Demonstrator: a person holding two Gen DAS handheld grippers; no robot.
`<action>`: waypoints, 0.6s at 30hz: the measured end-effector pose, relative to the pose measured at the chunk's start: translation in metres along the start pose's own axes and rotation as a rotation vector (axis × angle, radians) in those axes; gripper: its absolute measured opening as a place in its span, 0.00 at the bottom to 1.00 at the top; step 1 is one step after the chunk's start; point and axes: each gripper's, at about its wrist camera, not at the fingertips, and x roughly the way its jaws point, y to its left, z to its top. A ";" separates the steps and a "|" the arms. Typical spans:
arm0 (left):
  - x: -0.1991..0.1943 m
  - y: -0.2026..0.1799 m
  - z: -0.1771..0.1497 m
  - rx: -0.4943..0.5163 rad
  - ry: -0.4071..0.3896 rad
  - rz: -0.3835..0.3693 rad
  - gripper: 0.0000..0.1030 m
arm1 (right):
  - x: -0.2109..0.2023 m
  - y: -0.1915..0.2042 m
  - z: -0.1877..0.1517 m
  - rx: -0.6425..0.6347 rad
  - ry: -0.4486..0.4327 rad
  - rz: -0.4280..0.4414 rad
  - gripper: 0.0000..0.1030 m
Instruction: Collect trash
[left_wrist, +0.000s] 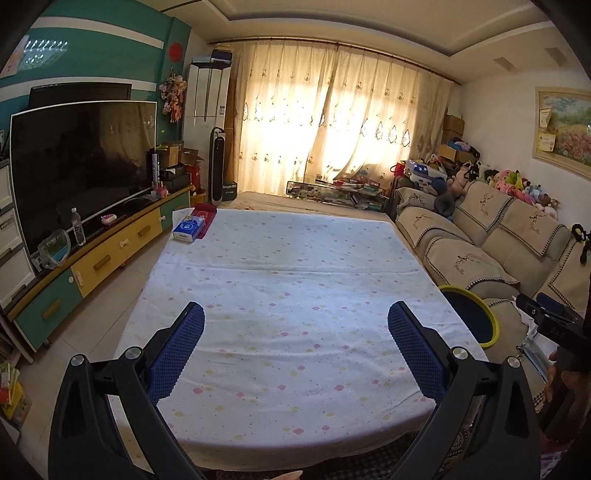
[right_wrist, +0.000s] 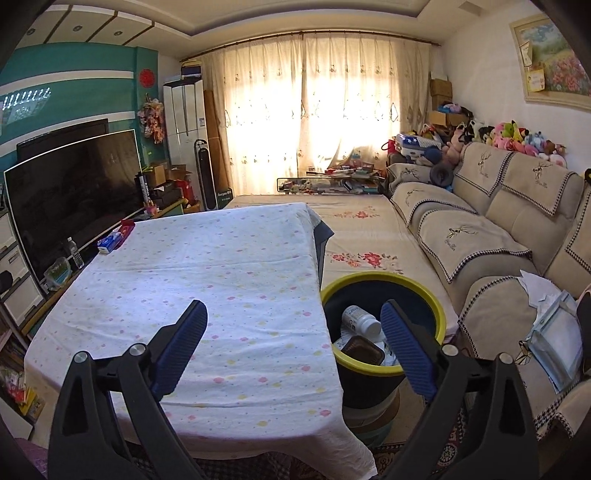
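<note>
Tissue box (left_wrist: 189, 229) (label unreadable)

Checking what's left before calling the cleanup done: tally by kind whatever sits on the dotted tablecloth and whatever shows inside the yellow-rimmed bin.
On the tablecloth:
Blue tissue pack: 1
Red flat packet: 1

Visible in the yellow-rimmed bin:
White plastic bottle: 1
Dark brown box-like item: 1
White scraps beneath: cannot be counted

Total countable: 4
</note>
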 end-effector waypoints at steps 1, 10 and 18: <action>-0.001 -0.002 -0.002 0.004 -0.001 0.002 0.95 | -0.001 0.001 0.000 -0.001 -0.002 0.003 0.88; 0.001 -0.009 -0.006 0.010 -0.005 0.029 0.95 | -0.004 0.007 -0.001 -0.009 -0.001 0.019 0.88; 0.003 -0.008 -0.006 0.004 -0.003 0.031 0.95 | -0.002 0.007 -0.001 -0.005 0.002 0.019 0.88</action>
